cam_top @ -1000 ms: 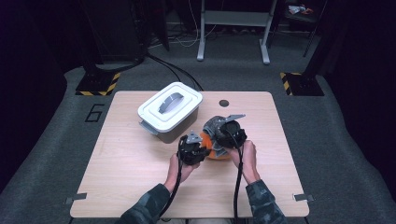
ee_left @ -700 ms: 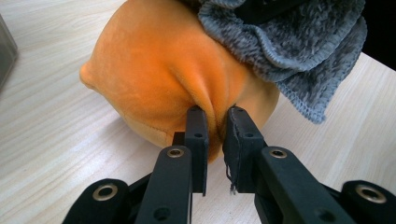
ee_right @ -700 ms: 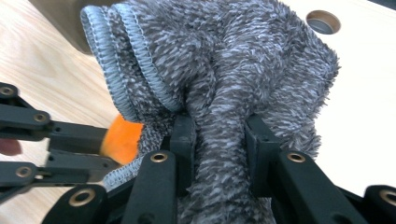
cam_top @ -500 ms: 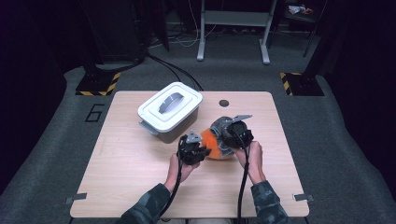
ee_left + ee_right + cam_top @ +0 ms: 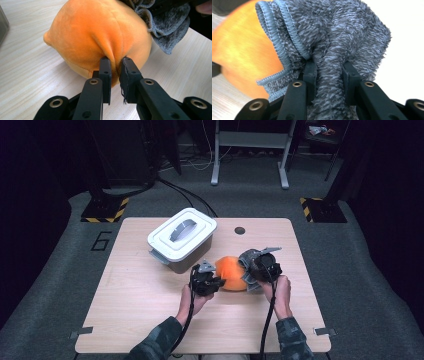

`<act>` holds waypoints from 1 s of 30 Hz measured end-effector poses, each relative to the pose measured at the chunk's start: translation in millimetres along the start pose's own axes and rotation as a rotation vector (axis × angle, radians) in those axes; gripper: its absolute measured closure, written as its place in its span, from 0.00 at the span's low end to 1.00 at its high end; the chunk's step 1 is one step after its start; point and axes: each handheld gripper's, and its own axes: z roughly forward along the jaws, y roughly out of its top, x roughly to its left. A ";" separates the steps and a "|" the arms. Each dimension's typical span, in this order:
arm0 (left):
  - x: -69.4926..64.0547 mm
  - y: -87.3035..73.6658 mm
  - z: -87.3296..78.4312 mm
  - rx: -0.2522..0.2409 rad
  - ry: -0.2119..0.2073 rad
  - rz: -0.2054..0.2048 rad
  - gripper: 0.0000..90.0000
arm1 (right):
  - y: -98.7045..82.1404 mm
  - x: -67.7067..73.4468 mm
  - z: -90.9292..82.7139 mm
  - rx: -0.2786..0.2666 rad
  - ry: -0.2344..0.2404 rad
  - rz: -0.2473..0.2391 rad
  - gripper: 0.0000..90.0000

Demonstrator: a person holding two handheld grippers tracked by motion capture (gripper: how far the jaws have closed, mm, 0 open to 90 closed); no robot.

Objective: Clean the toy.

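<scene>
An orange plush ball (image 5: 231,273) lies on the wooden table (image 5: 130,310) between my two grippers. My left gripper (image 5: 216,281) is at its left side, shut on a pinched fold of the orange plush (image 5: 100,37). A grey fuzzy cloth (image 5: 248,266) with a ribbed hem drapes over the ball's right side. My right gripper (image 5: 252,270) is shut on a bunched fold of that grey cloth (image 5: 332,37), with the orange plush (image 5: 244,52) beside it.
A white lidded box (image 5: 181,239) with a grey handle stands just behind and left of the ball. A small dark hole (image 5: 239,230) marks the table near its back edge. Cables trail from both grippers toward the person's sleeves.
My right gripper has moved to the right with the grey cloth, baring more of the orange ball. The left gripper has stayed put on the plush.
</scene>
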 end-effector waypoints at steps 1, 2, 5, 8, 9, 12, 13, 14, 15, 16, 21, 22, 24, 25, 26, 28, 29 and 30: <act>0.0 0.4 0.2 0.000 0.000 0.002 0.88 | -1.6 -1.8 1.0 0.000 0.000 0.005 0.78; -0.7 0.5 0.5 -0.001 -0.003 -0.008 0.89 | -3.7 -4.0 2.2 0.009 -0.005 0.015 0.78; -0.6 0.9 0.6 -0.003 -0.005 -0.008 0.88 | -8.9 -10.6 6.8 0.019 -0.016 0.031 0.78; -0.1 0.5 0.7 -0.004 -0.005 -0.011 0.88 | -12.7 -14.3 10.4 0.044 -0.028 0.048 0.78; 0.5 0.6 0.5 -0.003 -0.004 -0.014 0.89 | -14.2 -15.9 12.4 0.050 -0.033 0.039 0.78; 0.6 0.9 0.9 -0.007 -0.003 -0.010 0.88 | -18.9 -17.1 19.0 0.077 -0.044 0.060 0.78; 0.6 0.9 0.9 -0.007 -0.004 -0.011 0.88 | -20.3 -19.0 22.3 0.080 -0.045 0.053 0.78; 0.6 0.9 1.1 -0.007 -0.005 -0.015 0.88 | -21.8 -19.2 25.2 0.101 -0.051 0.065 0.78; 1.6 1.3 0.8 -0.008 -0.003 -0.010 0.88 | -23.8 -21.4 29.6 0.113 -0.050 0.065 0.78; 1.7 1.2 0.8 -0.010 -0.005 -0.018 0.88 | -25.2 -22.6 32.4 0.117 -0.050 0.067 0.78; 3.5 0.4 0.4 -0.011 -0.002 -0.022 0.88 | -34.1 -26.2 49.0 0.162 -0.030 0.076 0.78; 4.0 0.4 0.0 -0.007 -0.001 -0.022 0.88 | -33.4 -26.1 46.9 0.163 -0.034 0.086 0.78; 4.7 0.4 -0.7 -0.004 0.006 -0.012 0.88 | -31.2 -27.1 41.3 0.153 -0.042 0.086 0.78; 6.0 0.3 -1.4 -0.004 0.005 -0.018 0.88 | -29.7 -28.2 37.3 0.140 -0.053 0.078 0.79; 7.1 0.3 -1.8 -0.004 0.005 -0.018 0.88 | -27.2 -28.4 31.2 0.126 -0.060 0.079 0.79; 7.7 -0.1 -1.9 -0.007 0.006 -0.027 0.88 | -22.4 -28.6 20.1 0.093 -0.064 0.070 0.79; 7.5 0.0 -1.8 -0.008 0.010 -0.024 0.88 | -20.1 -27.4 15.7 0.086 -0.062 0.072 0.79; 7.8 0.3 -1.9 -0.007 0.009 -0.017 0.88 | -16.6 -26.2 9.8 0.073 -0.058 0.064 0.79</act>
